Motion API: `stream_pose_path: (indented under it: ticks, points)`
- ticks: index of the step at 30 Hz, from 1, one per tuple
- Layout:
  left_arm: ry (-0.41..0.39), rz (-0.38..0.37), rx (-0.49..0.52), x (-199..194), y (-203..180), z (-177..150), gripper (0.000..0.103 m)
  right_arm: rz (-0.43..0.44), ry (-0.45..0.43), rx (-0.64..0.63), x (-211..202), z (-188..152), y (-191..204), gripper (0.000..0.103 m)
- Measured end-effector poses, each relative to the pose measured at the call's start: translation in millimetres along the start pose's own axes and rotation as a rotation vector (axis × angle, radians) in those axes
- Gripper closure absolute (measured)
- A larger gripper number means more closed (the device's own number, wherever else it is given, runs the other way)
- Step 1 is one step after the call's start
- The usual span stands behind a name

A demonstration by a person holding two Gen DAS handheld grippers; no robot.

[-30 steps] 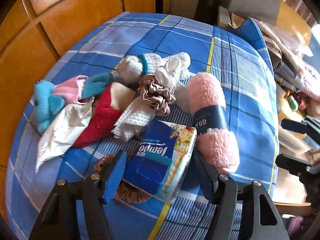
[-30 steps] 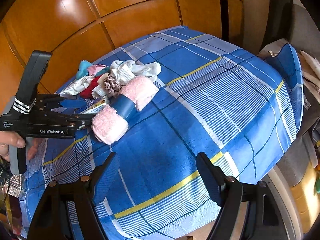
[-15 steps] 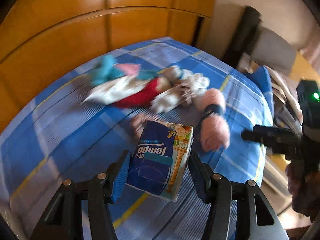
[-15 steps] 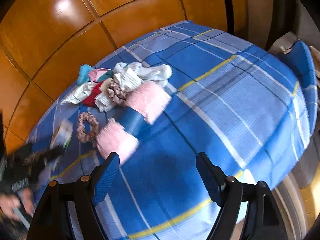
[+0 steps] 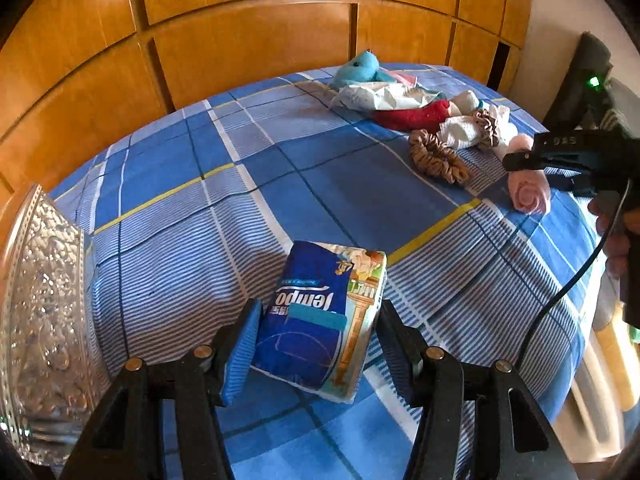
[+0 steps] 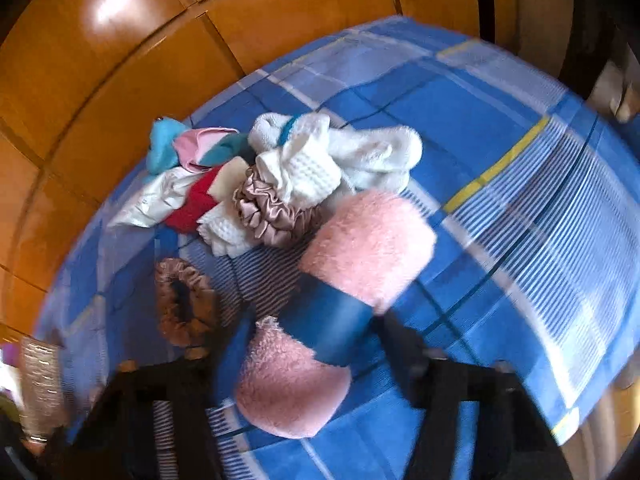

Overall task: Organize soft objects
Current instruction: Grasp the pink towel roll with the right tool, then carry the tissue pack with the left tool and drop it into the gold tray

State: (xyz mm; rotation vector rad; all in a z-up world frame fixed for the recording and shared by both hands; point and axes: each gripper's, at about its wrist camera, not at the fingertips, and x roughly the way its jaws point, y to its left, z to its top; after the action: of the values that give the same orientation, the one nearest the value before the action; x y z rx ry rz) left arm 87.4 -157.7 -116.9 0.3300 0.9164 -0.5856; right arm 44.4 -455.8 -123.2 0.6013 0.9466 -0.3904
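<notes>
My left gripper (image 5: 320, 336) is shut on a blue Tempo tissue pack (image 5: 320, 316) and holds it over the blue plaid bedsheet (image 5: 192, 184). My right gripper (image 6: 304, 344) is open, its jaws on either side of a rolled pink towel with a blue band (image 6: 332, 308); the view is blurred. The right gripper also shows in the left wrist view (image 5: 560, 168), above the pink towel (image 5: 528, 196). A pile of soft things lies beyond: a white towel (image 6: 320, 160), a mauve scrunchie (image 6: 268, 208), a brown scrunchie (image 6: 180, 304), a red cloth (image 6: 192, 204), a blue plush (image 6: 162, 140).
A silver embossed container (image 5: 40, 320) stands at the left edge of the bed, near my left gripper. A wooden panelled wall (image 5: 240, 20) runs behind the bed. The bed's edge drops off at the right.
My left gripper has carried the tissue pack away from the pile toward the left end of the bed. My right gripper has moved down and in over the pink towel roll.
</notes>
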Motion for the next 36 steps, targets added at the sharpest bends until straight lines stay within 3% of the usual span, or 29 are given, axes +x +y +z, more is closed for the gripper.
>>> stream_pose_path:
  ticks: [6,8,15,22,29,32,36]
  points:
    - [-0.013,0.02,0.003,9.0,-3.4,-5.5,0.043,0.08,0.041,-0.19,-10.7,-27.2,39.6,0.065]
    - [-0.014,-0.005,-0.043,10.0,2.8,-6.8,0.048,0.095,0.071,-0.25,-10.0,-42.9,52.4,0.065]
    - [-0.005,-0.018,-0.062,5.7,6.4,-0.3,0.051,0.099,0.067,-0.204,-8.2,-55.2,52.7,0.064]
    - [-0.088,-0.058,-0.163,-33.8,30.6,42.7,0.051,0.067,0.047,-0.243,-6.9,-54.7,56.8,0.064]
    - [-0.21,-0.011,-0.335,-102.8,113.8,88.6,0.051,0.056,0.034,-0.267,-6.8,-56.7,60.4,0.064]
    - [-0.261,0.047,-0.444,-141.7,168.7,83.3,0.051,0.037,0.033,-0.275,-5.6,-57.6,63.5,0.064]
    - [-0.317,0.178,-0.553,-187.9,236.6,50.9,0.051,0.025,0.025,-0.282,-4.5,-59.0,66.0,0.064]
